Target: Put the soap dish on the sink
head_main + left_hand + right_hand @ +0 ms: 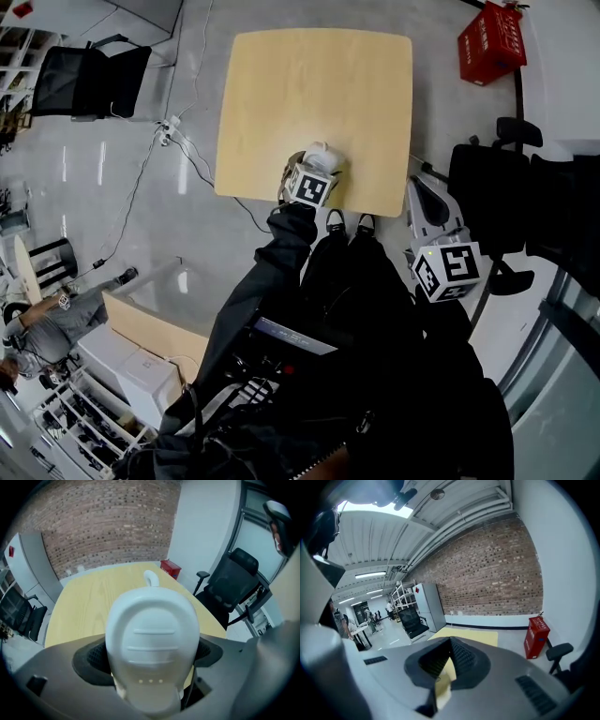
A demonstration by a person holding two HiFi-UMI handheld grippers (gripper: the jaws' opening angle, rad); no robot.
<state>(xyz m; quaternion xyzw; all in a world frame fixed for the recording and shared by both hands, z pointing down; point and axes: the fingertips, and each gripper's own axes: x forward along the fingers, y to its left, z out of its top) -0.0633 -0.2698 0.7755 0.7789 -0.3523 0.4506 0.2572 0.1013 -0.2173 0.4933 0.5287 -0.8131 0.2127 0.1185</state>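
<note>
The left gripper [310, 181] had its jaws clamped on the white moulded plastic soap dish [150, 637], held at the near edge of the pale square wooden tabletop [319, 84]; off to the right, beside the tabletop, the right gripper [448, 272] had its jaws pressed together on nothing; a red box [490, 42] stood on the floor beyond.

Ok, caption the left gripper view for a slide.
Left gripper shut on a white soap dish, wooden table beyond.
</note>
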